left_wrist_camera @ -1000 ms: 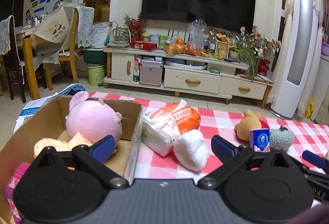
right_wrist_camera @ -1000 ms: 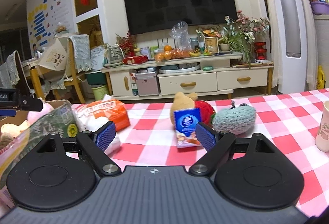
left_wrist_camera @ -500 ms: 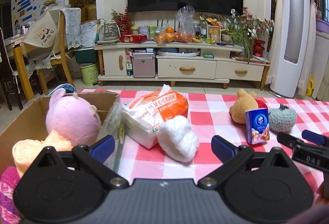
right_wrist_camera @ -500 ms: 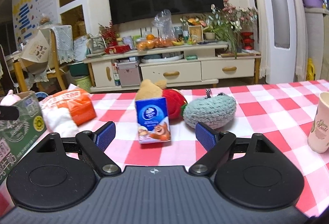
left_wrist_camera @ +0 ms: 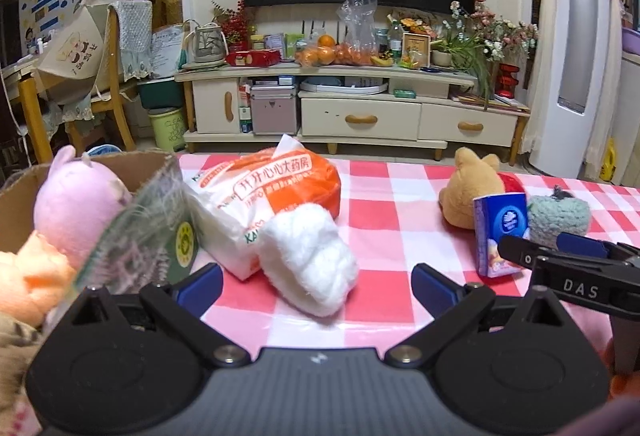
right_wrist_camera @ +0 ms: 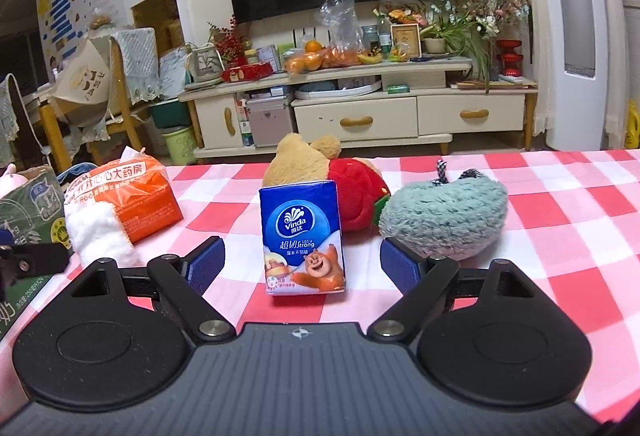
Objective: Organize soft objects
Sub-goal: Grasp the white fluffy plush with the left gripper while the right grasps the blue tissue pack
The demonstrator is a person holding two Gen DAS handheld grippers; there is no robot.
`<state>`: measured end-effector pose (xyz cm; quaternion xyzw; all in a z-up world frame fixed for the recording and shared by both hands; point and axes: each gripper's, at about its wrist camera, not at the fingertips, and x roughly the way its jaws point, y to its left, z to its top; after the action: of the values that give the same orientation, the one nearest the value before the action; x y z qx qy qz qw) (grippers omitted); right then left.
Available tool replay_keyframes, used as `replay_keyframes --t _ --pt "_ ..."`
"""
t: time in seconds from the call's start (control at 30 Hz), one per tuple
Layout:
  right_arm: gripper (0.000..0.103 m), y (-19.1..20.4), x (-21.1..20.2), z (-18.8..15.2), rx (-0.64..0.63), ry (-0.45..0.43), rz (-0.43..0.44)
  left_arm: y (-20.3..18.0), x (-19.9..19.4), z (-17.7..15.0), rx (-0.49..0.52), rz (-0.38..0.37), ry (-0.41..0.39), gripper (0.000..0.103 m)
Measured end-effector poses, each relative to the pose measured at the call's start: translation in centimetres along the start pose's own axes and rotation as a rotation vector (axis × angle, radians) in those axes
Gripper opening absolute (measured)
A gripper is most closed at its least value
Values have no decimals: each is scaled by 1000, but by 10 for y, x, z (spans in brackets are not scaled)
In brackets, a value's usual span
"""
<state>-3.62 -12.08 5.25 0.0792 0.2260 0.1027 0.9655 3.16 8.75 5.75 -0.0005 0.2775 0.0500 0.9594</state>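
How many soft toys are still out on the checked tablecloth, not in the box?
3: white plush against the orange tissue pack, tan bear behind the blue tissue packet, grey-green plush to its right. Others may sit out of view.

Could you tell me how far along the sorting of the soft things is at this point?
Done: a pink plush and an orange one sit in the cardboard box. In hand: nothing; both claws open, right claw facing the tissue pack. Left: white fluff, bear, teal plush.

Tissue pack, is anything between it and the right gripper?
Nothing visible. The tissue pack stands upright on the checked cloth, straight ahead of the open right gripper, with bare cloth between. The bear and the green plush lie behind and beside it.
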Motion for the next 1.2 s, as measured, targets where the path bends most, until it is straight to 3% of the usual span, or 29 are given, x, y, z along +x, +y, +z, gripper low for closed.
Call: replay_keyframes --t 0.4,0.5,0.57,0.7,0.77,0.87,0.97,1.2 --pt "101 -7 24 5 43 27 56 1 43 2 -89 99 19 99" --pt "93 -8 26 7 51 35 63 4 53 5 -97 117 31 92" --pt "81 -9 28 7 59 39 66 8 58 6 -116 122 47 79" --pt "74 -10 30 8 66 46 64 13 62 8 -153 105 73 65" --pt "68 -11 30 7 83 44 69 14 64 8 -165 75 88 44" --pt "62 -13 31 7 96 40 81 12 63 8 -161 61 93 40" --pt "49 -8 27 3 81 36 89 13 60 8 -145 52 91 33" --pt "39 2 21 0 10 22 83 14 46 6 -135 15 87 26"
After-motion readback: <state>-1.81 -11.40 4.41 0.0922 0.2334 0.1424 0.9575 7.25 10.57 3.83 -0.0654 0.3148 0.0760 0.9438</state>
